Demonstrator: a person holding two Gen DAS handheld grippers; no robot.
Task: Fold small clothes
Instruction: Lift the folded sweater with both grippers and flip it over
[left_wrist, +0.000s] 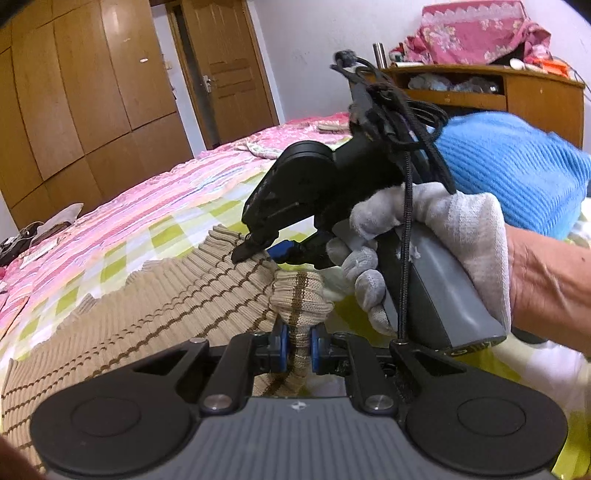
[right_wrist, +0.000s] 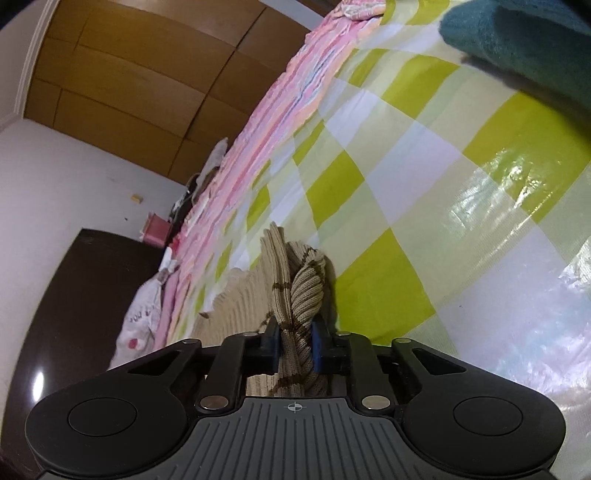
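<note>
A beige ribbed knit sweater (left_wrist: 155, 306) with brown stripes lies on the green-and-white checked sheet (left_wrist: 173, 229) of a bed. My left gripper (left_wrist: 297, 345) is shut on a bunched fold of the sweater near its edge. My right gripper (left_wrist: 271, 250), held by a white-gloved hand (left_wrist: 436, 236), is in the left wrist view, pinching the sweater just beyond. In the right wrist view my right gripper (right_wrist: 295, 347) is shut on a twisted fold of the same sweater (right_wrist: 299, 291), above the checked sheet (right_wrist: 424, 192).
A blue knit garment (left_wrist: 509, 166) lies on the bed at right; it shows dark teal in the right wrist view (right_wrist: 517, 40). A pink striped quilt (left_wrist: 122, 206) covers the far bed. A wooden wardrobe (left_wrist: 74, 92), a door (left_wrist: 225, 70) and a cluttered wooden cabinet (left_wrist: 517, 92) stand behind.
</note>
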